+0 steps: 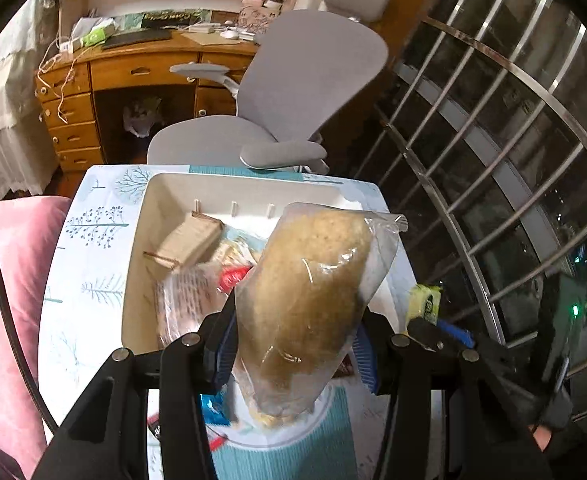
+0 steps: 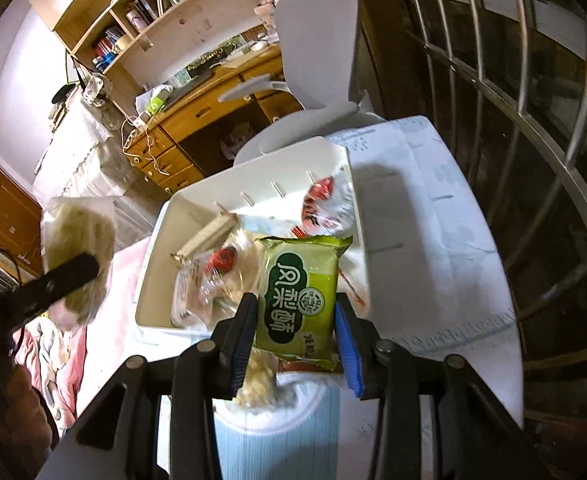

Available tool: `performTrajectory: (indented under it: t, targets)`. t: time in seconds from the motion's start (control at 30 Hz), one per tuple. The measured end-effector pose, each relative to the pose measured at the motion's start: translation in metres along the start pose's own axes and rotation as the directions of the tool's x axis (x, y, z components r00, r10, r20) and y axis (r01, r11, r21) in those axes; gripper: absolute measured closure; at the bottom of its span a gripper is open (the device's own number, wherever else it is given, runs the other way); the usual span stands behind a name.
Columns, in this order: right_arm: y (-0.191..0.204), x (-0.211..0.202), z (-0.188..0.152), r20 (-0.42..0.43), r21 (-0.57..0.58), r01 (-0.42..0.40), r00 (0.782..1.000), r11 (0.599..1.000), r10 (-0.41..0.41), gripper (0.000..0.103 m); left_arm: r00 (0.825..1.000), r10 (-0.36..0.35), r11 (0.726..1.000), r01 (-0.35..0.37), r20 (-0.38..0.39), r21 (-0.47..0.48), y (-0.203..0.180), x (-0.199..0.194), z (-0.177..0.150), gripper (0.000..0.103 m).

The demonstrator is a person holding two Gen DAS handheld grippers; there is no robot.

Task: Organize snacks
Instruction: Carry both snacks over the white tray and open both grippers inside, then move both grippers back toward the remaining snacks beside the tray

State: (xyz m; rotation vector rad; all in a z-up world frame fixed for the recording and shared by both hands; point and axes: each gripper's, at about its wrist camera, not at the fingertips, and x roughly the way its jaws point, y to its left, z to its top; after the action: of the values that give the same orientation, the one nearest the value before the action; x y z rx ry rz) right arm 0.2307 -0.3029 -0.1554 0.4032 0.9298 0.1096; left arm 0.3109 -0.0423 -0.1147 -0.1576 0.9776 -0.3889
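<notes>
The left hand-held gripper [image 1: 295,344] is showing black angular linkage arms, round silver pivot screws and ribbed blue pads on its fingers [image 1: 226,350]. The right hand-held gripper [image 2: 295,340] is wearing the same black frame, silver screws and blue pads. A dark fingerless glove [image 1: 557,408] is covering one hand.

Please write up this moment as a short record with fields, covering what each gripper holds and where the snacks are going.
left gripper: shut on the bread in a clear bag
right gripper: shut on the green pineapple cake packet
white bin: on the table, already holding several wrapped snacks
table: covered with a patterned cloth
behind: grey office chair, wooden desk
</notes>
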Motion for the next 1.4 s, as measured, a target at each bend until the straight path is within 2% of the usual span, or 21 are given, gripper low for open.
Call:
performTrajectory:
  t: [0.2, 0.33, 0.37, 0.4, 0.43, 0.63, 0.77, 0.97, 1.1, 1.17, 1.3, 1.4]
  targets:
    - [0.013, 0.017, 0.005, 0.039, -0.022, 0.021, 0.999, 1.000, -0.020, 0.064, 1.000, -0.013, 1.000, 0.013, -0.021, -0.010, 0.027, 0.025, 0.018, 0.055]
    - [0.017, 0.024, 0.009, 0.071, -0.024, 0.054, 0.996, 0.998, -0.053, 0.064, 0.997, -0.055, 0.998, 0.054, -0.053, -0.011, 0.034, 0.040, 0.021, 0.053]
    - [0.018, 0.026, 0.009, 0.068, -0.023, 0.064, 0.996, 0.998, -0.062, 0.060, 0.997, -0.055, 0.998, 0.054, -0.060, -0.009, 0.032, 0.042, 0.020, 0.045]
    - [0.017, 0.030, 0.010, 0.049, -0.023, 0.076, 0.996, 0.997, -0.074, 0.048, 0.997, -0.047, 0.999, 0.046, -0.067, -0.009, 0.031, 0.044, 0.019, 0.036]
    - [0.016, 0.035, 0.009, 0.022, -0.021, 0.082, 0.996, 0.996, -0.082, 0.043, 0.996, -0.035, 0.999, 0.035, -0.076, -0.008, 0.031, 0.046, 0.019, 0.035]
    - [0.010, 0.035, 0.002, -0.010, -0.002, 0.065, 0.998, 0.998, -0.065, 0.042, 0.995, -0.025, 0.997, 0.018, -0.101, -0.071, 0.038, 0.043, 0.014, 0.035]
    - [0.010, 0.028, -0.003, -0.022, -0.016, 0.052, 0.998, 0.999, -0.052, 0.042, 0.996, 0.018, 0.996, -0.025, -0.093, -0.081, 0.036, 0.031, 0.007, 0.033]
    - [0.014, 0.011, -0.010, -0.032, -0.065, 0.016, 0.999, 0.998, -0.019, 0.041, 0.995, 0.054, 0.988, -0.064, -0.079, -0.140, 0.035, 0.003, -0.018, 0.029]
    - [0.018, 0.001, -0.013, -0.047, -0.126, -0.015, 0.999, 0.992, 0.009, 0.036, 0.994, 0.098, 0.973, -0.106, -0.050, -0.205, 0.039, -0.019, -0.042, 0.025]
    - [0.019, -0.004, -0.016, -0.060, -0.153, -0.036, 0.998, 0.988, 0.028, 0.036, 0.991, 0.124, 0.959, -0.130, -0.041, -0.252, 0.043, -0.030, -0.058, 0.025]
    - [0.023, -0.010, -0.024, -0.086, -0.207, -0.065, 0.995, 0.976, 0.048, 0.035, 0.987, 0.158, 0.929, -0.153, -0.013, -0.338, 0.048, -0.050, -0.094, 0.016]
    - [0.025, -0.014, -0.032, -0.108, -0.253, -0.089, 0.992, 0.963, 0.063, 0.035, 0.980, 0.197, 0.902, -0.188, -0.018, -0.389, 0.050, -0.062, -0.122, 0.015]
